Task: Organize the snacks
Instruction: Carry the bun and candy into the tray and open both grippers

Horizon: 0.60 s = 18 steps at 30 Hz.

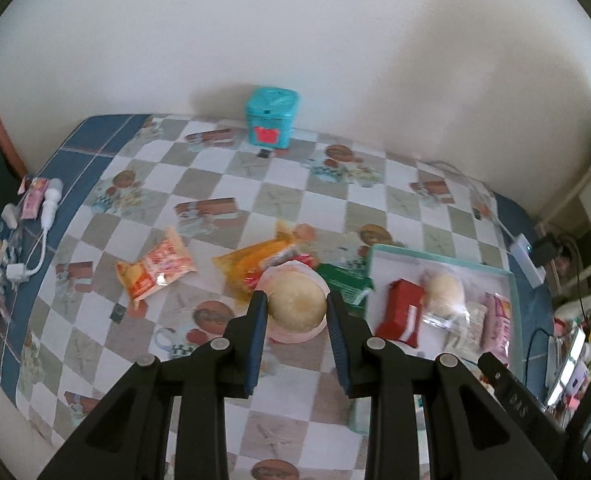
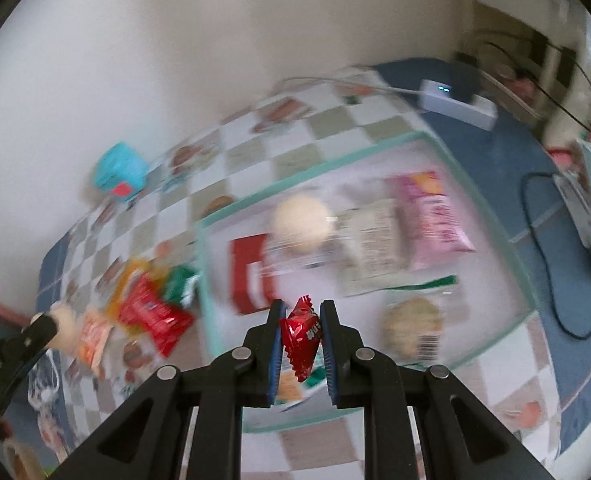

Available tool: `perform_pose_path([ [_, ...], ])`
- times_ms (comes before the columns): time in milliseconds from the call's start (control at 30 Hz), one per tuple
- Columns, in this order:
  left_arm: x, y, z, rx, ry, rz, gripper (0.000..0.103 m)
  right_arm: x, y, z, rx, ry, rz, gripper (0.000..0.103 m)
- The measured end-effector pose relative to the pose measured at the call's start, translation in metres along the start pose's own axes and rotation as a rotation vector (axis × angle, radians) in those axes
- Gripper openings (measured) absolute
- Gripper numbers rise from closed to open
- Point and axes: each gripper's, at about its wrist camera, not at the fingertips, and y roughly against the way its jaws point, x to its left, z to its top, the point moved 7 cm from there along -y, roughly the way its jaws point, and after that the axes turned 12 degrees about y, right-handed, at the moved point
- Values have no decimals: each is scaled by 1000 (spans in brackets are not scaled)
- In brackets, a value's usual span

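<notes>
A worktop with a checked cloth of white, grey and blue squares is seen below both grippers. Against the wall at its far side a small teal box with a red patch is stood.

A flat white tray with a teal rim is laid on the right part of the worktop. Inside it, a red box, a round pale bun in a clear bag and a pink packet are laid side by side. In the right wrist view, which is blurred, a round cookie in a clear wrapper is also seen in the tray's near part.

Just left of the tray, loose snacks are piled: a green packet, a yellow bag and an orange packet, which lies a little apart.

A white power strip with a lit dot is laid beyond the tray, near the worktop's edge.

A round pale bun in a pink-edged wrapper is pinched between the fingers of the left gripper, above the pile.

A small red candy wrapper is squeezed tight in the right gripper, which is closed on it over the tray's near edge.
</notes>
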Motion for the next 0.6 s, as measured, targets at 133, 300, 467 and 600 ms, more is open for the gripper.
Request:
perform_pose_path([
  [133, -26, -1, -14, 20, -54, -25, 31, -34, -1, 0, 2, -71, -48, 19],
  [300, -65, -8, -39, 64, -134, -69, 31, -75, -1, -2, 12, -162, -125, 19],
  [467, -102, -19, -66, 100, -225, -85, 31, -112, -1, -9, 26, -265, -167, 19],
  [600, -126, -27, -83, 134, -270, -122, 31, -135, -3, -14, 36, -324, -198, 19],
])
